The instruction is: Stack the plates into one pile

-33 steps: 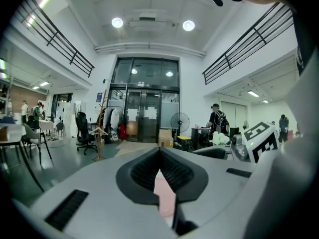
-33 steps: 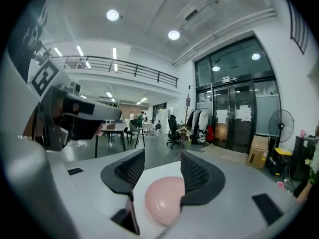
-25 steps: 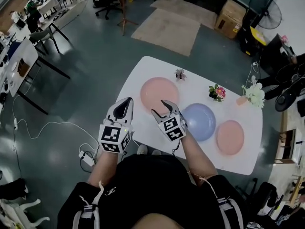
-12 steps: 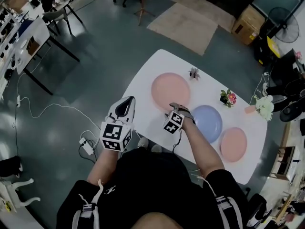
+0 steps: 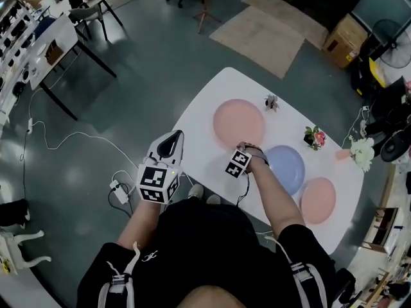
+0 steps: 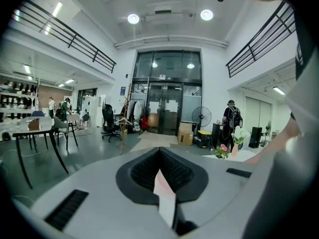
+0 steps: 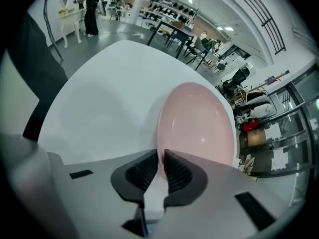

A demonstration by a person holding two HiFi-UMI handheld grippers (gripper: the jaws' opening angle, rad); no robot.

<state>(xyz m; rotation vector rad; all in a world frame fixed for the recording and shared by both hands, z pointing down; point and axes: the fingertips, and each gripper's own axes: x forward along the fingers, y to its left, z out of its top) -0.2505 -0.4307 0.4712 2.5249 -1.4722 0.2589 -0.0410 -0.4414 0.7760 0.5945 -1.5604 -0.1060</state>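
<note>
Three plates lie on the white table (image 5: pixel 199 117): a large pink plate (image 5: pixel 239 122) at the left, a blue plate (image 5: pixel 286 169) in the middle and a smaller pink plate (image 5: pixel 318 199) at the right. My right gripper (image 5: pixel 247 147) points steeply down at the large pink plate's near edge. In the right gripper view its jaws (image 7: pixel 160 156) are closing, with the rim of that plate (image 7: pixel 197 123) pinched between the pads. My left gripper (image 5: pixel 169 140) hovers off the table's left edge over the floor, shut and empty (image 6: pixel 159 151).
A small potted flower (image 5: pixel 314 136), a tiny figure (image 5: pixel 271 101) and white flowers (image 5: pixel 361 151) stand along the table's far side. Cables (image 5: pixel 64 140) trail over the floor at the left. A rug (image 5: pixel 263 34) and a cardboard box (image 5: pixel 347 32) lie beyond the table.
My right gripper dropped and tipped downward onto the large pink plate's near edge, and its wide-open jaws came together on the rim. The left gripper drifted slightly.
</note>
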